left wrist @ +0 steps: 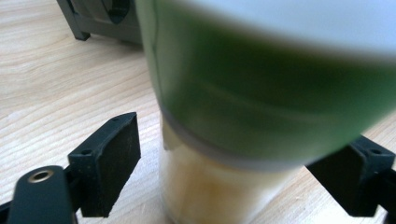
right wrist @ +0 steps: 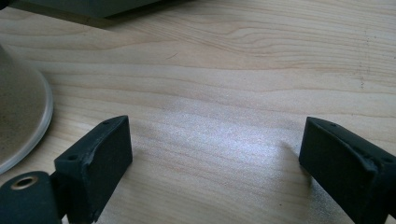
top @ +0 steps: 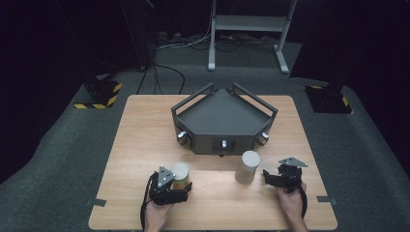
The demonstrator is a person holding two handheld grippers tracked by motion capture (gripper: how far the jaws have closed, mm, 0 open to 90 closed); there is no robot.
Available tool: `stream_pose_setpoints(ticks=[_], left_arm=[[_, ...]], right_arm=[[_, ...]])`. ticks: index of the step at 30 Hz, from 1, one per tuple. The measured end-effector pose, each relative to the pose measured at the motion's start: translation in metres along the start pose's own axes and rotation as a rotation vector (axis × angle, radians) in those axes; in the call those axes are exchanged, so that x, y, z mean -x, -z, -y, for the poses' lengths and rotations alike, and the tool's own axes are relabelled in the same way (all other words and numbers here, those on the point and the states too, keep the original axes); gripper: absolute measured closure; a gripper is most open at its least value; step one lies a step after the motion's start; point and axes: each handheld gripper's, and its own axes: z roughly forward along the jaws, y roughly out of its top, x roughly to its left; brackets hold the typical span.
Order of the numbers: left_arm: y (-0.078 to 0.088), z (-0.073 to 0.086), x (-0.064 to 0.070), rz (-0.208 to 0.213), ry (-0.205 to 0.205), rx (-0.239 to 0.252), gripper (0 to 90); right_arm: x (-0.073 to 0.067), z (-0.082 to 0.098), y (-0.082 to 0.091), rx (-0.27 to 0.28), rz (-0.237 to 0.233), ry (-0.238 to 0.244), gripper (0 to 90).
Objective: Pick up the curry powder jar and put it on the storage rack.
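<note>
High view: a green-and-cream cylindrical cup with a pale lid [top: 180, 175] is standing upright on the light wooden table [top: 140, 145] at about 7 o'clock from the table's centre. The left gripper [top: 180, 186] is sitting around its lower body. In the left gripper view the cup [left wrist: 243, 116] is standing between the two black jaws, which are spread with a visible gap on the left side; contact on the right side cannot be confirmed, so the gripper is judged released and staged for a low grasp, presumably for stability.

A second, pale grey cylindrical cup [top: 247, 166] is standing upright at about 5 o'clock, well apart from the first. The right gripper [top: 269, 177] is resting just beside it, at its 4 o'clock, jaws spread over bare wood. In the right gripper view the grey cup [right wrist: 21, 121] is lying outside the jaws, to the left.

A dark grey angular tray with railed sides and front knobs [top: 223, 118] is occupying the 12 o'clock position, probably as the receiving station.
</note>
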Motion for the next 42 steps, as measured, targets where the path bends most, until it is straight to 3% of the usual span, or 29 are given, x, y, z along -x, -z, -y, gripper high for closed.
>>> stream_pose_setpoints(ticks=[17,21,35,38,42], left_arm=[[-0.006,-0.009,0.005,-0.004,-0.035,0.003,28.7],[-0.005,-0.008,0.002,0.002,-0.016,0.011,31.9],[-0.004,-0.010,0.004,-0.013,-0.013,0.012,33.5],[-0.003,-0.011,-0.003,0.015,0.025,0.019,33.8],[0.001,-0.015,-0.003,0.021,0.015,0.026,33.9]], right_arm=[[0.000,0.000,0.000,0.000,0.000,0.000,9.0],[0.000,0.000,0.000,0.000,0.000,0.000,9.0],[0.000,0.000,0.000,0.000,0.000,0.000,9.0],[0.000,0.000,0.000,0.000,0.000,0.000,9.0],[0.000,0.000,0.000,0.001,-0.001,0.002,9.0]])
